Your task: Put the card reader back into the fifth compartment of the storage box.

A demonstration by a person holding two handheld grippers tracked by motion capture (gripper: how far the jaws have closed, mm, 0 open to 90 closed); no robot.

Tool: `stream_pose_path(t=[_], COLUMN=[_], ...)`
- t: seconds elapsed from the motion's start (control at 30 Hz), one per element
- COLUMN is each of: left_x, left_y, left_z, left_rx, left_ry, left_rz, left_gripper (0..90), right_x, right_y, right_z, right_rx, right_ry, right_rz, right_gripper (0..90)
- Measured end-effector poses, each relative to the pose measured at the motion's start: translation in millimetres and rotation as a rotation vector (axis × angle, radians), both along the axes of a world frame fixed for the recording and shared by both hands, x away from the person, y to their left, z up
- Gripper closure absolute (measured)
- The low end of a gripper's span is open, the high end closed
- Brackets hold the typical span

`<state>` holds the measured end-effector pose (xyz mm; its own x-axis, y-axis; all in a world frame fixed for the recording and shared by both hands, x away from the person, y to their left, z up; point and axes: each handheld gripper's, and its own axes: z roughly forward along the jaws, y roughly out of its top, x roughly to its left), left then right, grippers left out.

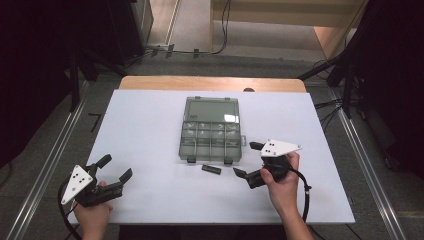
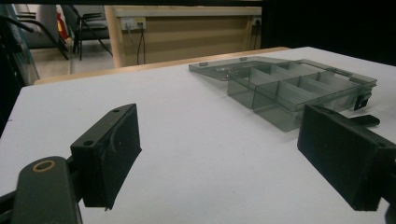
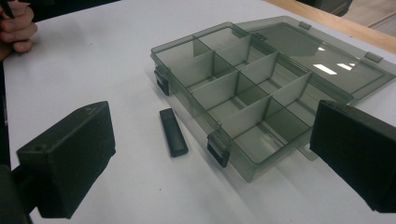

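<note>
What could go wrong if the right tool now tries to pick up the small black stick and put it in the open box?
1. The black stick lies flat on the white table, very close to the box's front wall; the open right tool might bump the organizer box and push it.
2. The stick is thin, so it may slip or tilt when squeezed.
3. The compartments look narrow; the stick could land on a divider.

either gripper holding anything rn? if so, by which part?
Nothing held. Left gripper and right gripper are both open and empty; the small black stick lies untouched by the organizer box.
</note>
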<state>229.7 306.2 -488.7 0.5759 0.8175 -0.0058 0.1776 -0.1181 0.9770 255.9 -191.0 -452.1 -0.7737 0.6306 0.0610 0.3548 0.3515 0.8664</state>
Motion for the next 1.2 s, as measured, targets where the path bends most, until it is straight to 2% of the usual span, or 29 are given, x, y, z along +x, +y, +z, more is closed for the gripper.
stream_pose_path(t=[0.2,0.23,0.27,0.5,0.57,0.67,0.77,0.8,0.93,1.1,1.2], left_x=[0.0,-0.1,-0.1,0.2,0.2,0.4,0.4,0.4,0.5,0.6,0.6], left_y=[0.5,0.7,0.7,1.5,1.7,2.0,1.9,1.9,2.0,1.9,2.1], left_z=[0.1,0.1,0.1,0.1,0.1,0.1,0.1,0.1,0.1,0.1,0.1], left_rx=[-0.003,-0.002,-0.002,-0.006,-0.008,-0.010,-0.010,-0.010,-0.010,-0.011,-0.011], left_ry=[0.001,0.000,0.000,0.001,0.001,0.002,0.003,0.003,0.003,0.004,0.003], left_rz=[0.000,-0.001,-0.001,-0.003,-0.003,-0.005,-0.004,-0.004,-0.004,-0.005,-0.004], left_gripper=[13.9,13.9,13.9,13.9,13.9,13.9,13.9,13.9,13.9,13.9,13.9], right_x=[3.8,4.3,4.5,8.5,10.4,12.8,14.4,16.5,19.5,23.9,26.3], right_y=[12.3,14.2,16.0,30.9,35.6,43.0,47.4,51.4,57.3,68.7,70.4], right_z=[0.7,0.9,1.2,-1.9,-3.7,-6.9,-9.2,-11.5,-15.3,-22.9,-25.4], right_rx=[-0.019,-0.024,-0.026,-0.063,-0.065,-0.081,-0.097,-0.115,-0.141,-0.224,-0.229], right_ry=[0.020,0.016,0.007,0.038,0.061,0.080,0.081,0.091,0.113,0.127,0.138], right_rz=[0.038,0.041,0.035,0.070,0.103,0.124,0.133,0.144,0.167,0.172,0.168], right_gripper=[0.0,6.2,16.1,16.0,21.4,32.4,36.4,41.3,46.3,54.0,55.4])
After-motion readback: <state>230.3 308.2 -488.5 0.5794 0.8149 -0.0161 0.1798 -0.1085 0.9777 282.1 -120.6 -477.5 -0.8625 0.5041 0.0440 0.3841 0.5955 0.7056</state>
